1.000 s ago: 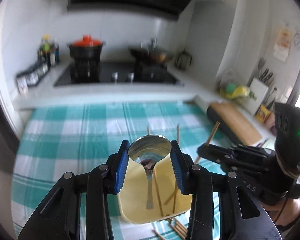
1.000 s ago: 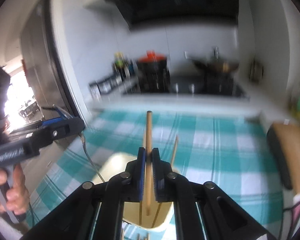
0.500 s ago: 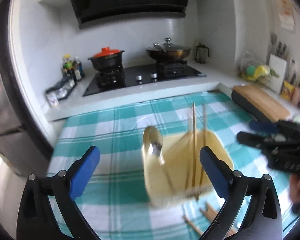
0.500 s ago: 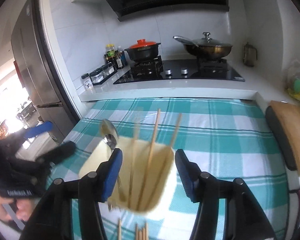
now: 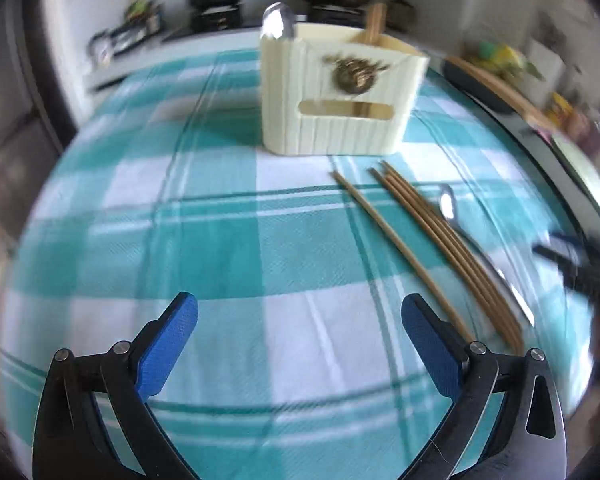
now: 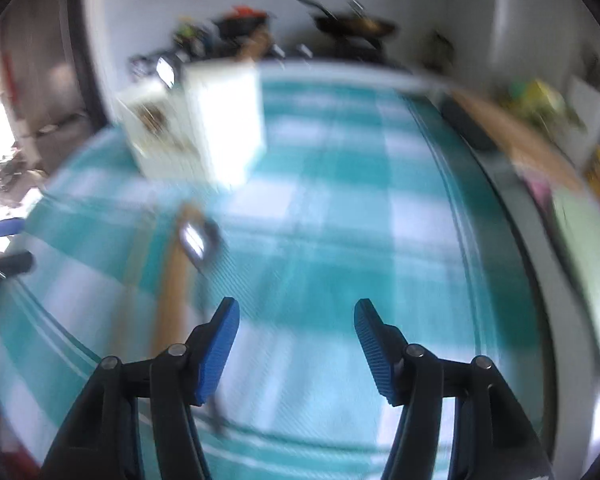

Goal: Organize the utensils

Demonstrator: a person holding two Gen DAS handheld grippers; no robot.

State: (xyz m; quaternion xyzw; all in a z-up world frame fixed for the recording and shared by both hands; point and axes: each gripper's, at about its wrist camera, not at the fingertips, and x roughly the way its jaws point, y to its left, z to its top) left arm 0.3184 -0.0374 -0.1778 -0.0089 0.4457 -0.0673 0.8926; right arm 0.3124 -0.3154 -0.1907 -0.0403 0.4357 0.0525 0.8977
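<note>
You're partway through: a steel spoon (image 5: 277,20) and some chopsticks already stand in the ribbed cream holder (image 5: 336,100), well ahead of your left gripper (image 5: 299,344), whose jaws stand wide and empty. Four slim wooden chopsticks (image 5: 440,240) and a shiny spoon (image 5: 460,228) lie ahead-right on the checked cloth (image 5: 220,248). Your right gripper (image 6: 296,340) has just been opening, nothing between its jaws.
</note>
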